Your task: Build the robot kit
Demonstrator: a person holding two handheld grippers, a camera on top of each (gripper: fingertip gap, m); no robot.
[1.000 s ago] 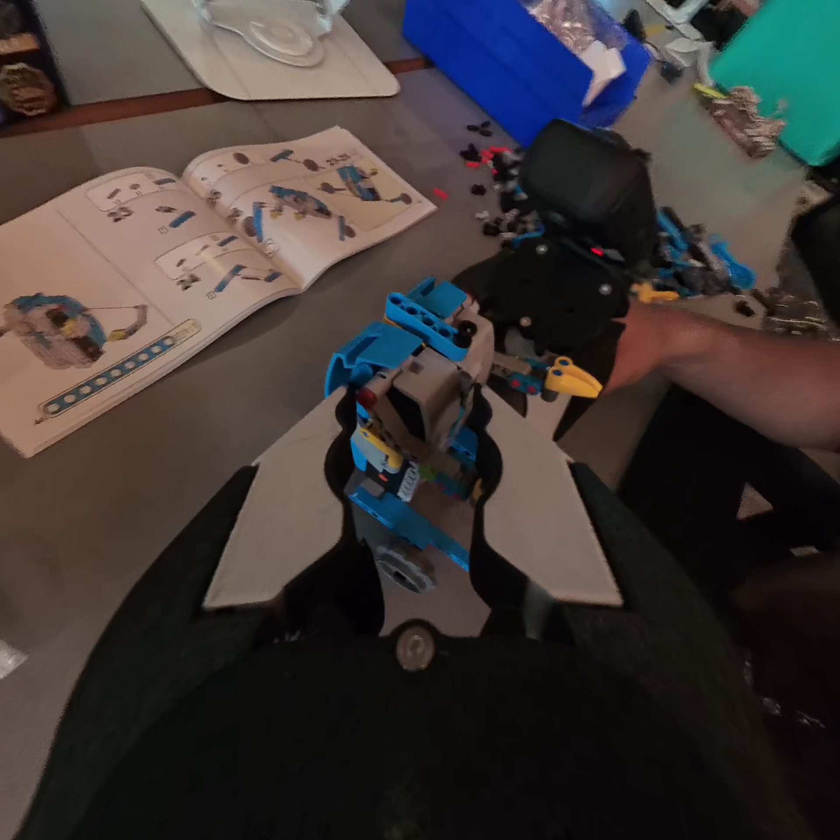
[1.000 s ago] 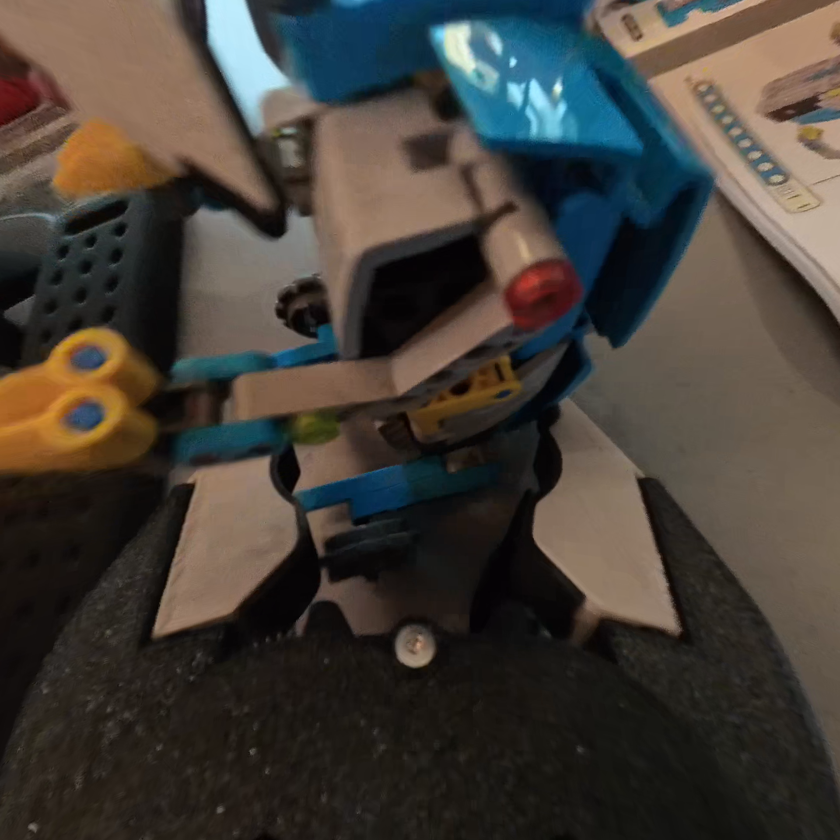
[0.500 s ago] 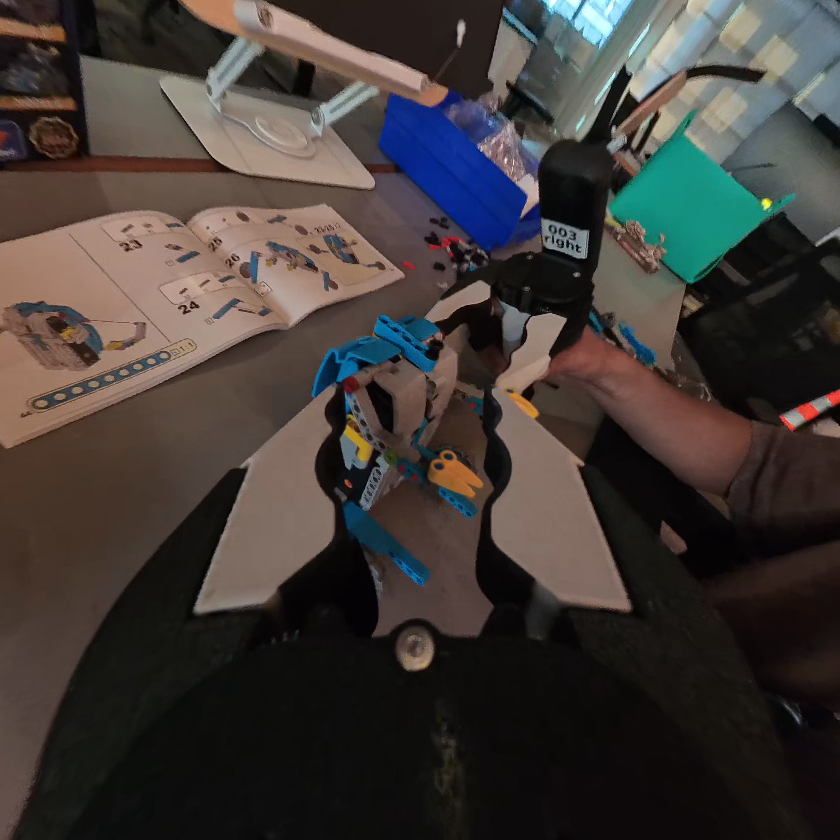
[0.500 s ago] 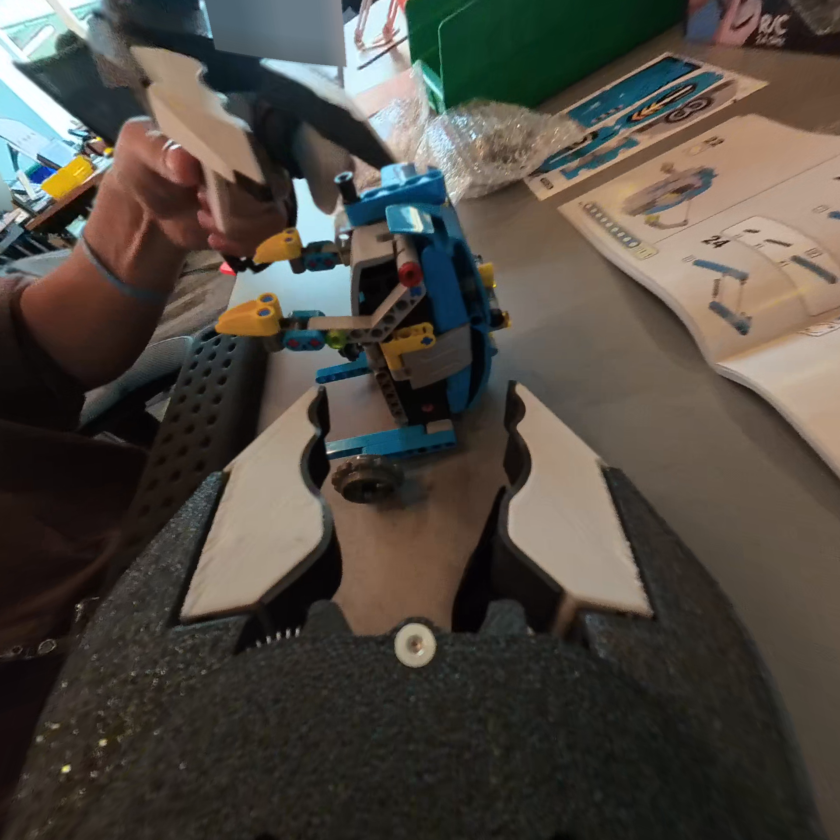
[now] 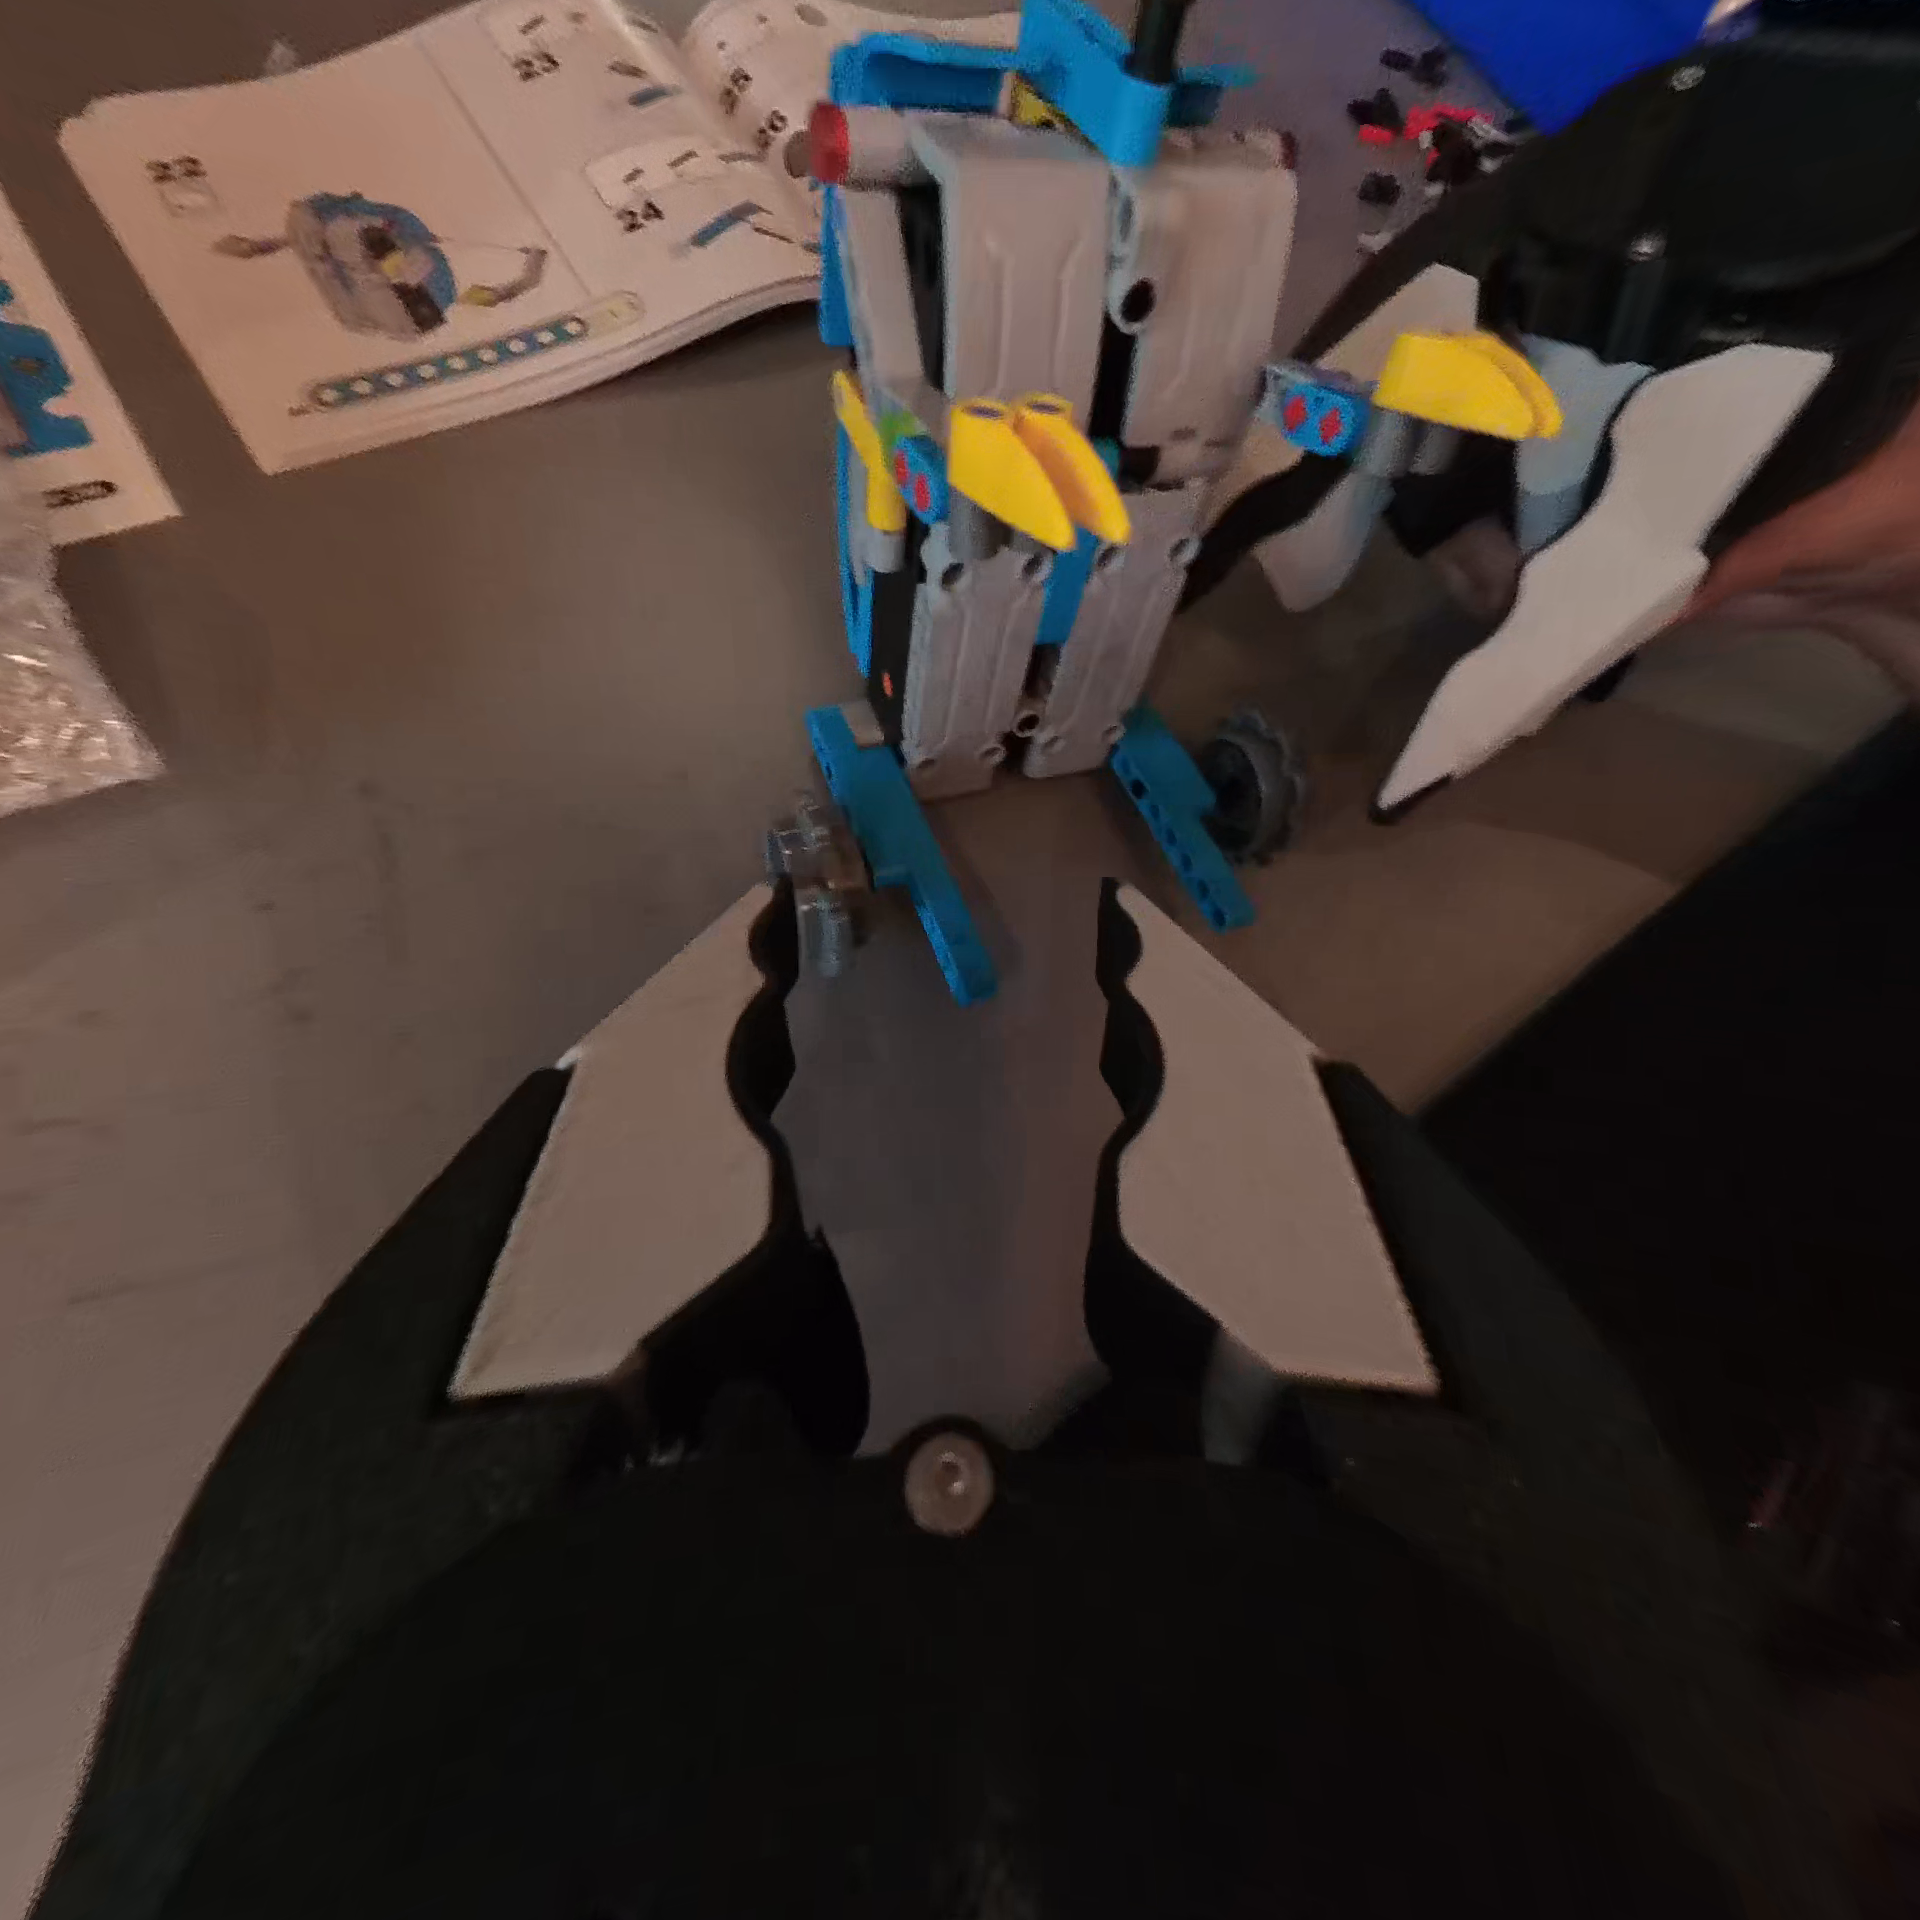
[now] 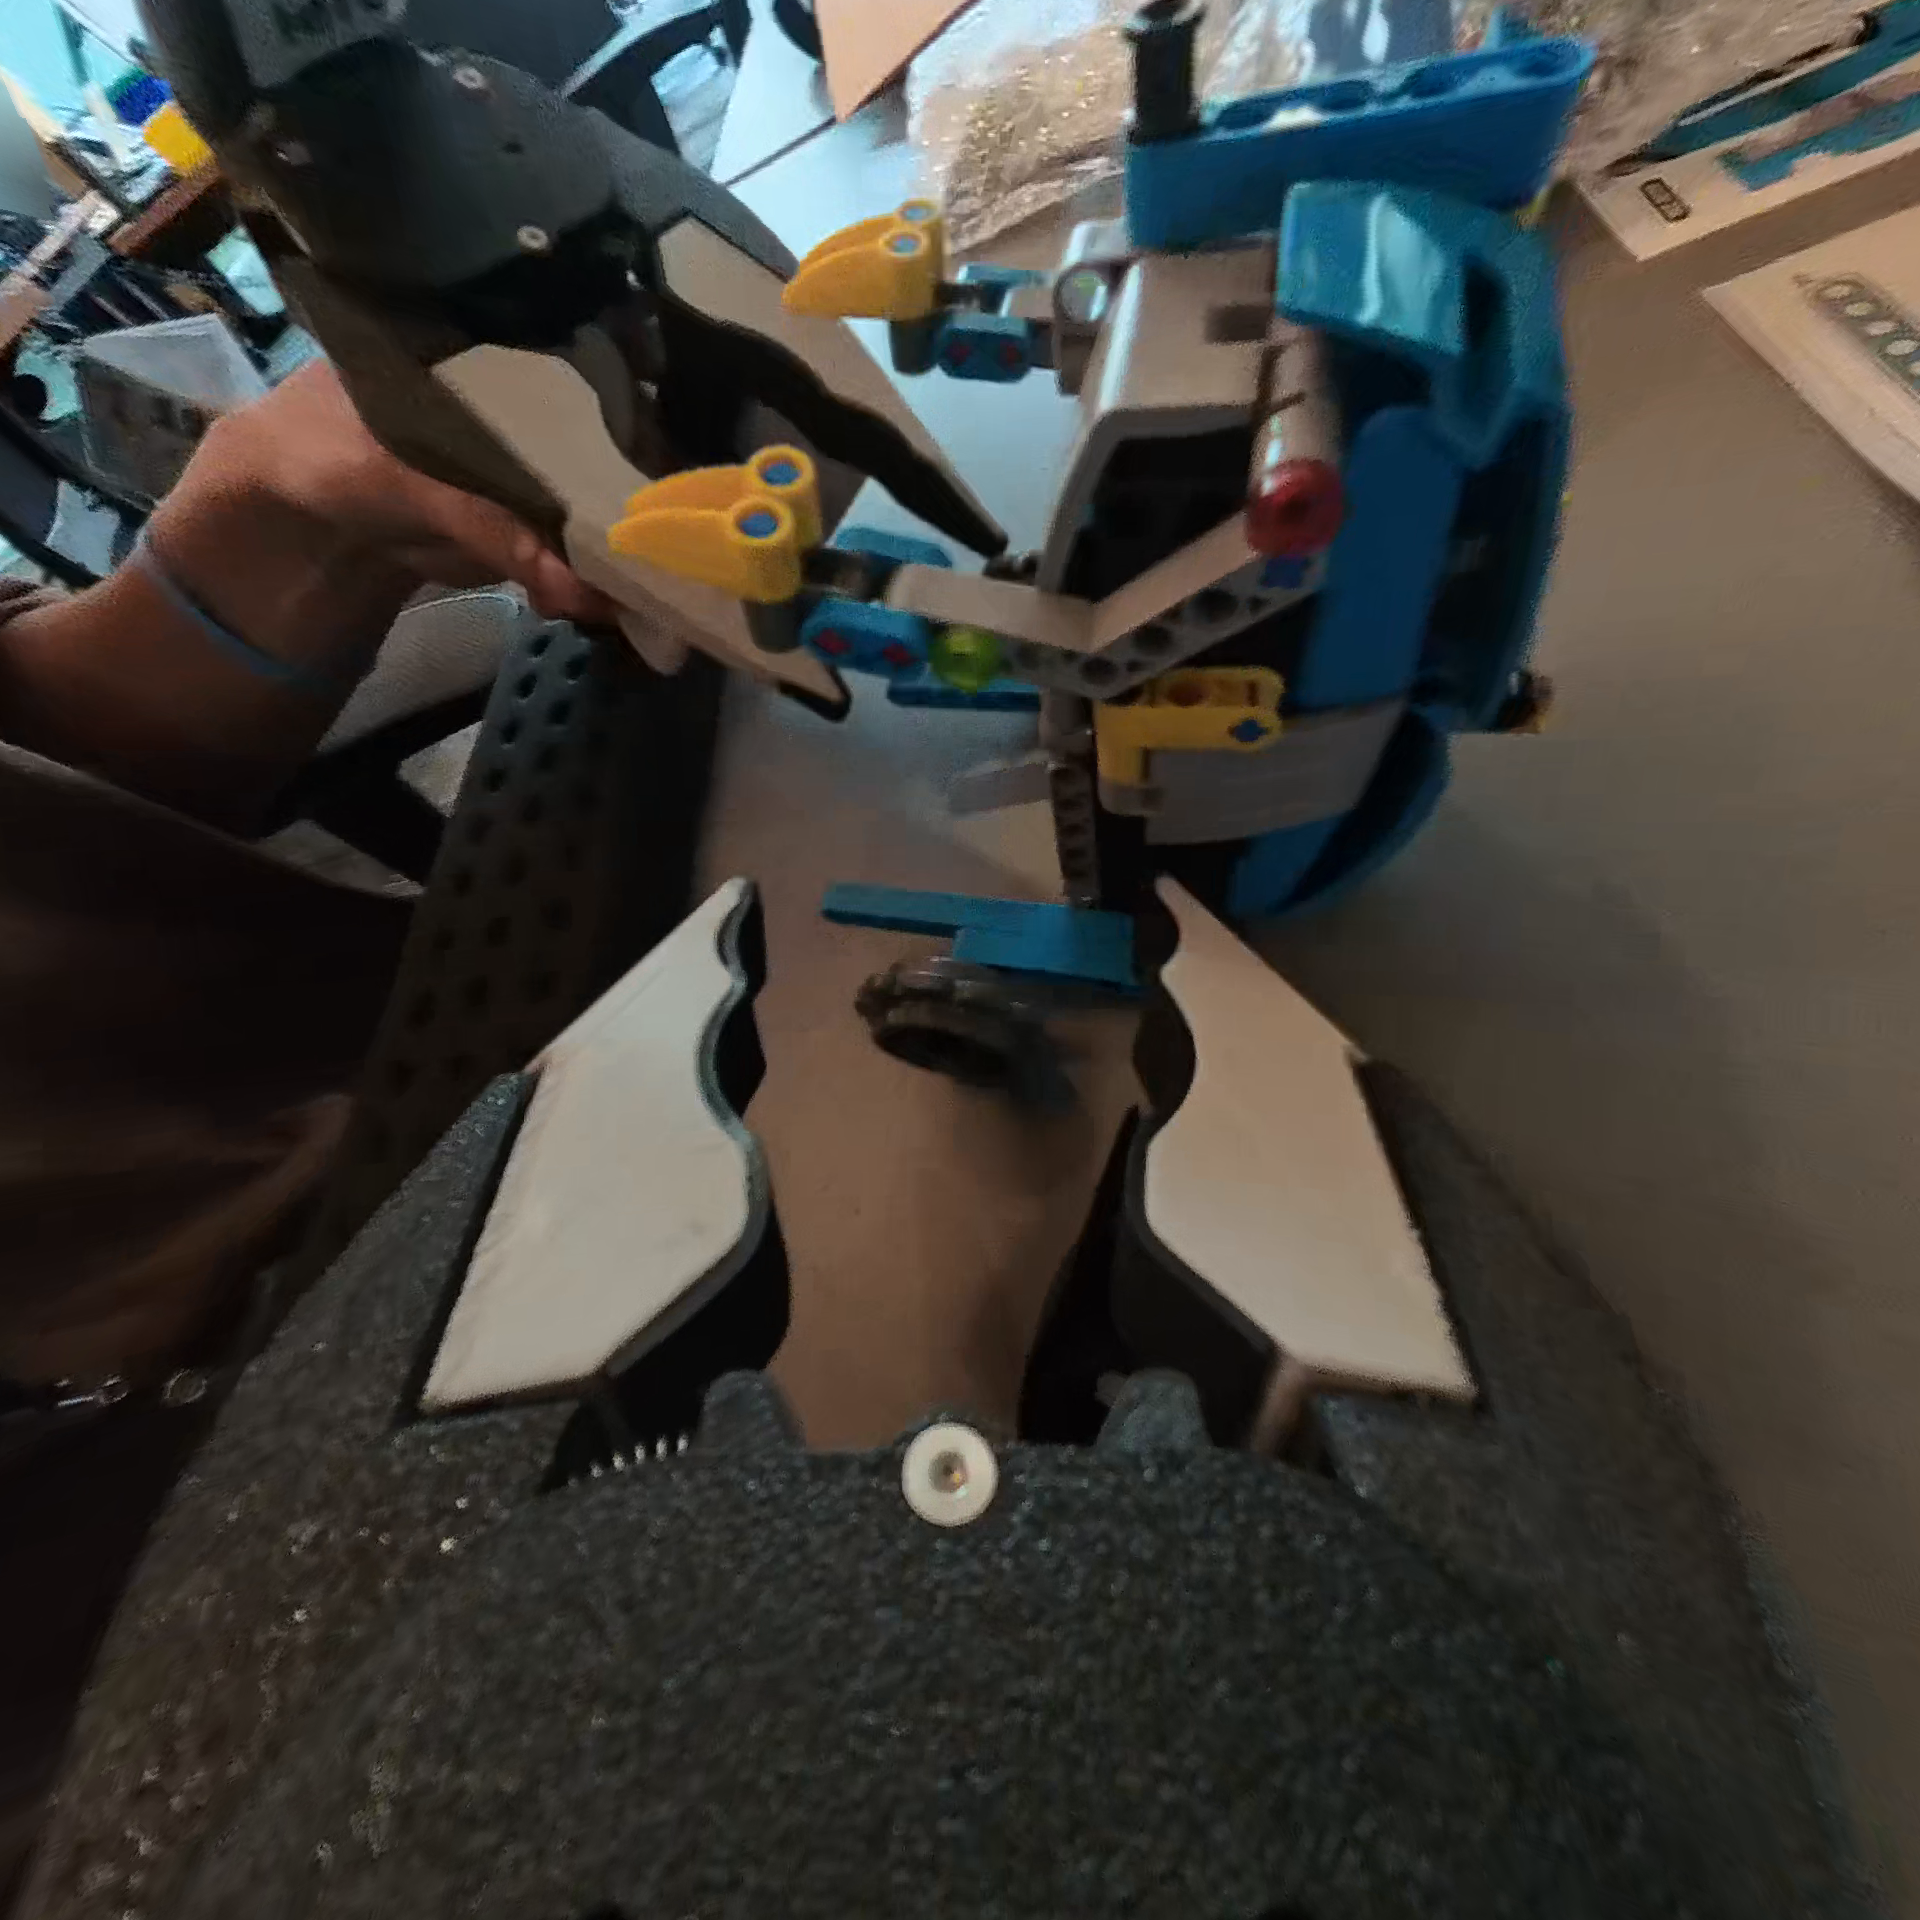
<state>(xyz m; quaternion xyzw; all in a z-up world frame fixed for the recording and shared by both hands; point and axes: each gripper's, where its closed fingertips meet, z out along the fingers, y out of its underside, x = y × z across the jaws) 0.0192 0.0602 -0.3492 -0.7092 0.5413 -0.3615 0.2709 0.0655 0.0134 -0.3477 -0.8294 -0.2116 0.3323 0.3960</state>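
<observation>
- Blue-and-grey brick model (image 5: 1023,436) stands upright on the grey bench (image 5: 436,831), near the front edge.
- Left tongs (image 5: 940,914): spread, nothing between them. Tips sit just short of the model's base, one fingertip beside the small grey gear (image 5: 821,883) on the blue foot beam (image 5: 914,862).
- Right tongs (image 6: 956,904): spread too, empty. Low at the model's base, tips either side of the dark gear (image 6: 951,1023) and the blue beam above it.
- From the left wrist view the right tongs (image 5: 1507,582) come in from the model's far side, near the yellow claw arm (image 5: 1455,400); contact can't be told.
- From the right wrist view the left tongs (image 6: 790,540) sit among the two yellow claw arms (image 6: 727,520), a hand (image 6: 343,520) on the grip behind them.
- Open instruction booklet (image 5: 436,239) lies flat behind the model, apart from it.
- Clear plastic bag (image 5: 52,675) of parts at the far left bench edge.
- Loose small black and red pieces (image 5: 1423,135) scattered behind the model by a blue bin (image 5: 1579,52).
- Dark perforated chair back (image 6: 520,883) just off the bench edge.
</observation>
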